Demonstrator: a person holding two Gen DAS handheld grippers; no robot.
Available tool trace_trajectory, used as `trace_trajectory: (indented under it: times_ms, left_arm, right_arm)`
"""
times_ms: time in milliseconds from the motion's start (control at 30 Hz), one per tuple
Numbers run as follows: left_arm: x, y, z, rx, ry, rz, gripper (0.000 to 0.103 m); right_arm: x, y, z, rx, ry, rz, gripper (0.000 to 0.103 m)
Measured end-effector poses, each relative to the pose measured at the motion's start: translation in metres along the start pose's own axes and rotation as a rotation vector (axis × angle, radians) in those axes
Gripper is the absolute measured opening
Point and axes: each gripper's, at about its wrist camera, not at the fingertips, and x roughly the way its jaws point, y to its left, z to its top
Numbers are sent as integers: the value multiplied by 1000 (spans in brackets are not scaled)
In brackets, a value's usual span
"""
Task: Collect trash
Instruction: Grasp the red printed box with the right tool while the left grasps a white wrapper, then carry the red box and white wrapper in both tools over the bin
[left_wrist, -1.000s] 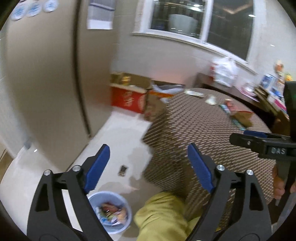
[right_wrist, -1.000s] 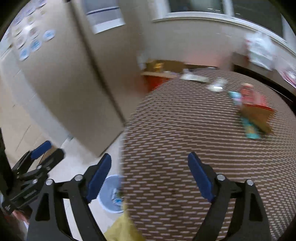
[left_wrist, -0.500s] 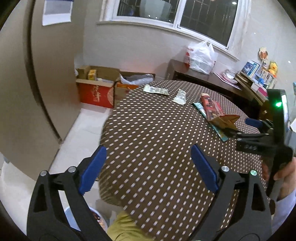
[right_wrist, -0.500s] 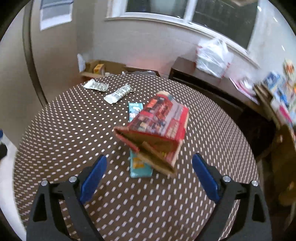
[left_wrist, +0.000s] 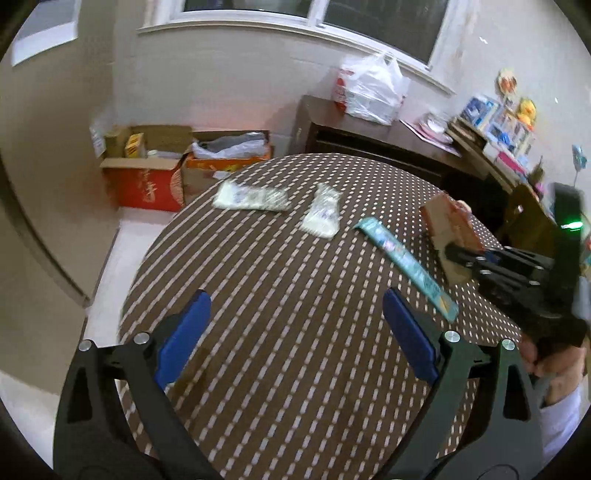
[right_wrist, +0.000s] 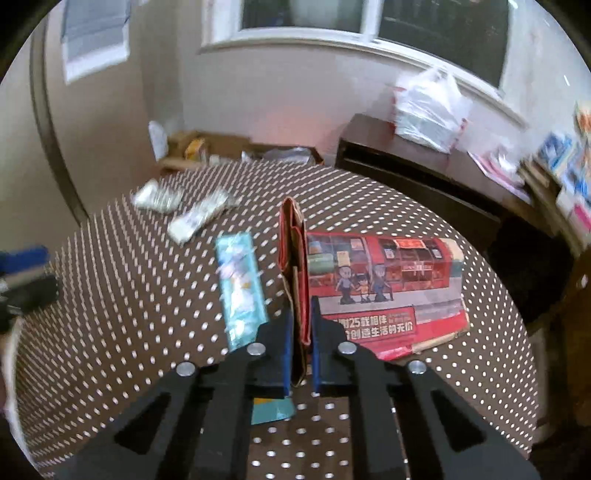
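Since 0.5 s ago, right gripper (right_wrist: 298, 354) jaws closed on red carton (right_wrist: 384, 280) flap; light, crushable, held by edge. Left gripper (left_wrist: 295, 332) jaws open above counter (left_wrist: 295, 266).

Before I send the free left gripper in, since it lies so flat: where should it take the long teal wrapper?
Grip the teal wrapper at its near end, coming low from the table edge with the left gripper. It lies flat and narrow, and the red box, held by the right gripper, crowds its far side.
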Motion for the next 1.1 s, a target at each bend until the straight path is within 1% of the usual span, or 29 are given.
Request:
trace_trajectory:
  times_ms: [100,200,233,333,400,433,467,500,533,567,600,633,700,867,967,1067,1100]
  left_arm:
    - [27,-18,23,50,8,16,92]
    - [54,-33,43,91,-17,11,92]
    - [65,-37,48,98,-24,23,92]
    - [95,-46,61,123,3,18,92]
    - [111,-47,66,125,29,52,91]
    - [122,-44,69,112,79,47,82]
    - [128,-43,70,102,104,46,76]
    - [127,-43,71,108,98,63,63]
    - [125,-44,70,124,91,75,25]
    - [124,-46,69,154,95,93,25]
    - [123,-47,68,174,93,100,23]
    - [121,-46,66,174,94,92,20]
    - [116,-43,63,166,101,99,18]
    - [98,-43,49,168,95,114,17]
    - [76,-40,40,148,74,118,17]
    - [55,-37,32,136,53,107,17]
    - [45,-36,29,128,44,117,17]
  right_arm:
    - [-16,-17,4,38,-40,-5,8]
    - [-26,-28,9,64,-60,-3,8]
    - [-27,-33,11,75,-65,-8,8]
    - [-30,-43,12,84,-74,-2,8]
    - [-28,-47,14,87,-67,10,8]
    - [-26,-50,15,91,-64,10,8]
    - [-25,-52,16,90,-63,8,8]
    - [-24,-54,16,91,-64,7,8]
    - [-23,-55,16,92,-64,5,8]
    - [-21,-57,16,97,-63,8,8]
    - [-21,-58,16,107,-60,11,8]
    - [-21,-57,15,111,-60,12,8]
    - [-23,-54,13,110,-62,7,8]
    - [-35,-46,8,109,-74,14,8]
    - [-49,-40,3,127,-84,17,8]
    - [-61,-32,-4,136,-89,32,8]
    - [-64,-27,-6,136,-91,33,8]
